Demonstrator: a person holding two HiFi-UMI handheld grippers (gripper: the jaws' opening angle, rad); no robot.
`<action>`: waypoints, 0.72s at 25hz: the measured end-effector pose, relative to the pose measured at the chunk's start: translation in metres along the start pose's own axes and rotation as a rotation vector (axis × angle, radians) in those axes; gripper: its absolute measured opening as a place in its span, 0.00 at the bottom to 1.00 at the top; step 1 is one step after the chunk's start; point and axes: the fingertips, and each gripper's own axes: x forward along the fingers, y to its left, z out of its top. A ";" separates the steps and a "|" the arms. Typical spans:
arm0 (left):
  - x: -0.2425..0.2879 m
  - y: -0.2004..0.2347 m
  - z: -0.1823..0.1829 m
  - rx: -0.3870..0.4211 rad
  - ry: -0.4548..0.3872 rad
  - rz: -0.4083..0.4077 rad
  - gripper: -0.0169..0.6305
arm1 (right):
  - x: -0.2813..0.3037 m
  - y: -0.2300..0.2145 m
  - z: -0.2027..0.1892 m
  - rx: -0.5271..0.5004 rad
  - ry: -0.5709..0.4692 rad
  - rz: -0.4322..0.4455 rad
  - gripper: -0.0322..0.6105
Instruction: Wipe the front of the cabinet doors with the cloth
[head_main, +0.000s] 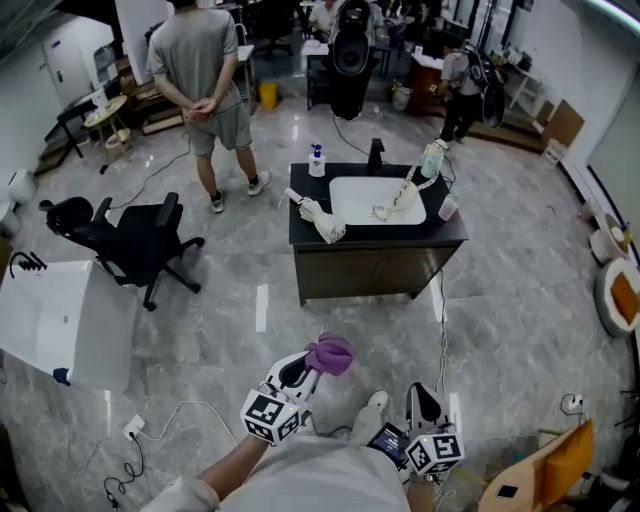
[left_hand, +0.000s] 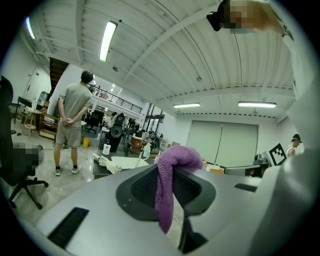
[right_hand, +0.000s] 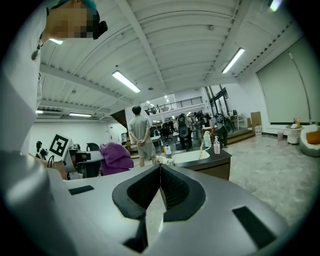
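We stand well apart from the sink cabinet, its dark front facing us across the floor, so we judge that no wiping is under way yet; from here its door seams are too dim to make out. Our left gripper points toward it, jaws pinching the purple cloth, which is bunched above them with a tail hanging below. Our right gripper hangs low, jaws pressed together on nothing.
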 end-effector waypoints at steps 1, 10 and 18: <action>0.004 0.000 0.001 -0.002 0.000 0.011 0.12 | 0.006 -0.005 0.001 0.003 0.003 0.013 0.09; 0.081 -0.002 0.021 -0.012 -0.047 0.202 0.12 | 0.081 -0.086 0.039 -0.048 0.024 0.204 0.09; 0.137 -0.024 0.027 -0.015 -0.069 0.384 0.12 | 0.145 -0.158 0.057 -0.100 0.076 0.395 0.09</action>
